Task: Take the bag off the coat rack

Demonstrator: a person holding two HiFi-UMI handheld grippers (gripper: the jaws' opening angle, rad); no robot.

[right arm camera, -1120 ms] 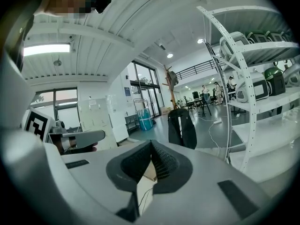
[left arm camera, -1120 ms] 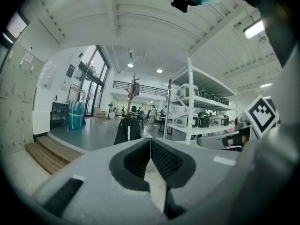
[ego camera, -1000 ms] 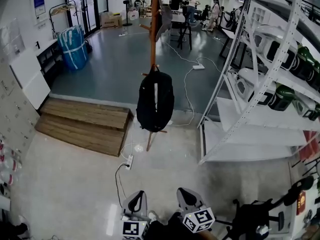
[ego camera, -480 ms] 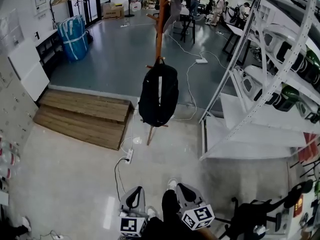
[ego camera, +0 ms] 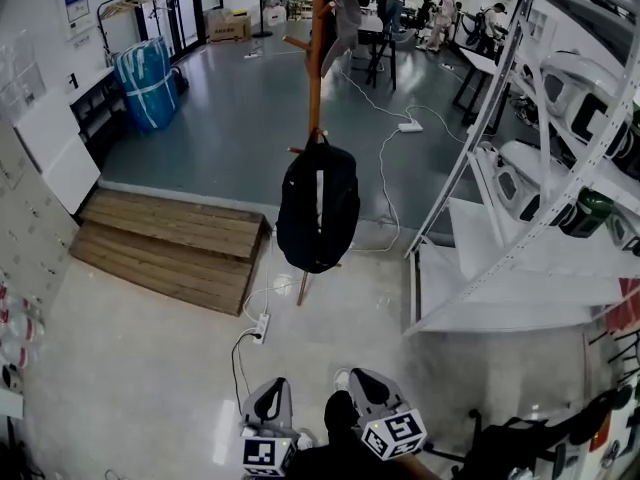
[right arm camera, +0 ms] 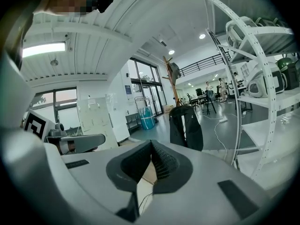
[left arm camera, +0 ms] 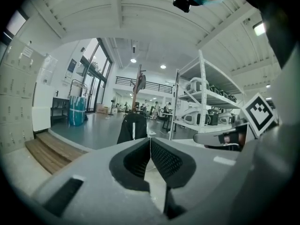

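Observation:
A black backpack (ego camera: 318,208) with a white stripe hangs from a low peg of the tall wooden coat rack (ego camera: 316,58) in the middle of the head view. It shows too in the left gripper view (left arm camera: 132,128) and the right gripper view (right arm camera: 185,126). My left gripper (ego camera: 270,405) and right gripper (ego camera: 372,395) are held low at the bottom of the head view, well short of the bag. Both are shut with nothing between their jaws (left arm camera: 150,144) (right arm camera: 151,149).
A white metal shelving unit (ego camera: 520,168) with helmets stands to the right. A wooden step (ego camera: 170,243) lies left of the rack. A white power strip and cable (ego camera: 260,325) lie on the floor between me and the rack. A blue wrapped bundle (ego camera: 145,83) stands far left.
The view has moved forward, so the bag and rack sit slightly closer. Both grippers stay low and shut.

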